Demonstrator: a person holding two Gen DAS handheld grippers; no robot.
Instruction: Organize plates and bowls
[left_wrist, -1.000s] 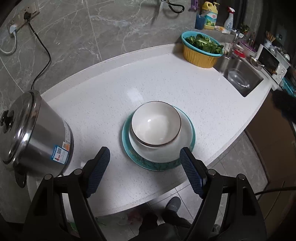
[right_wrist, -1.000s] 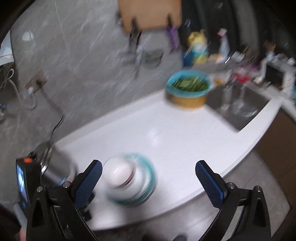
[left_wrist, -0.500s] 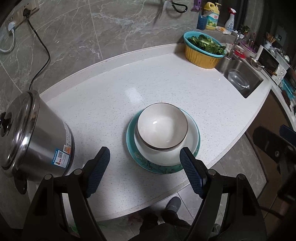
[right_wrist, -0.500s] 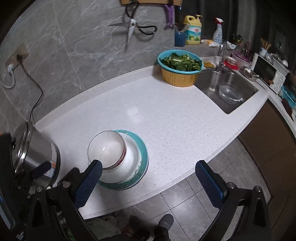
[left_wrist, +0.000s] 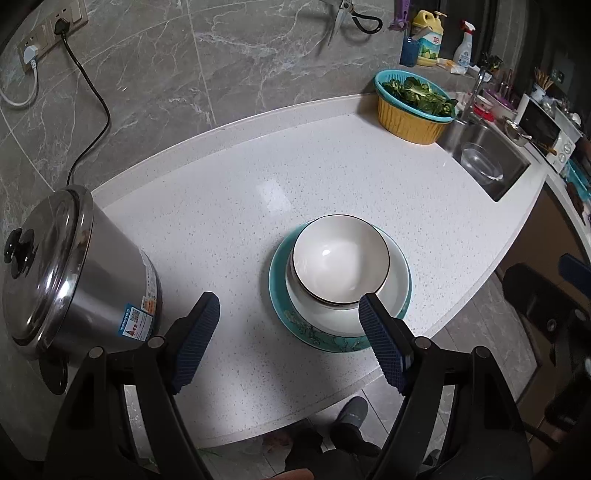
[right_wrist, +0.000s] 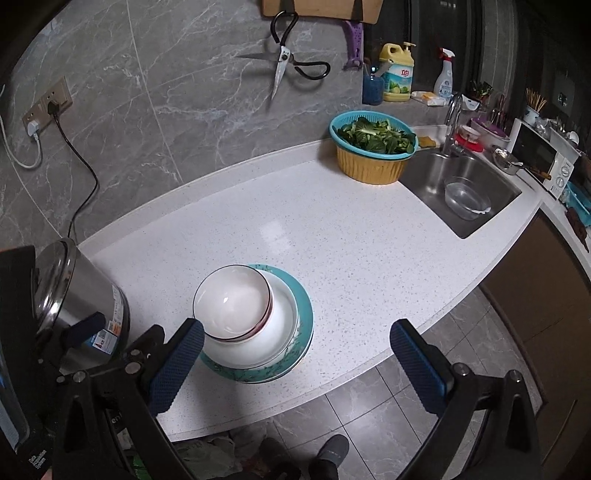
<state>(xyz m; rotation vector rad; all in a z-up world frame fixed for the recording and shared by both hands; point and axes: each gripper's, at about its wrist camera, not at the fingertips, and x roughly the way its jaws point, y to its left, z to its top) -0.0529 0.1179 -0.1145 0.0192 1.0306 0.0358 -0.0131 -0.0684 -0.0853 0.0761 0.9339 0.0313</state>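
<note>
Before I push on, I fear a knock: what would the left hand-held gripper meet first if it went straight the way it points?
Probably the bare countertop, left of the stacked bowls. The left hand-held gripper is open; its right finger might clip the plate, though depth is unclear.

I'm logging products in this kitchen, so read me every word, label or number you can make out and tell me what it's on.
"立白": yellow dish soap bottle by the wall.
Blue sticker on the steel pot: a QR code and print, too small to read.
White spray bottle: label blurred, unreadable.
Microwave: dial markings too small to read.
</note>
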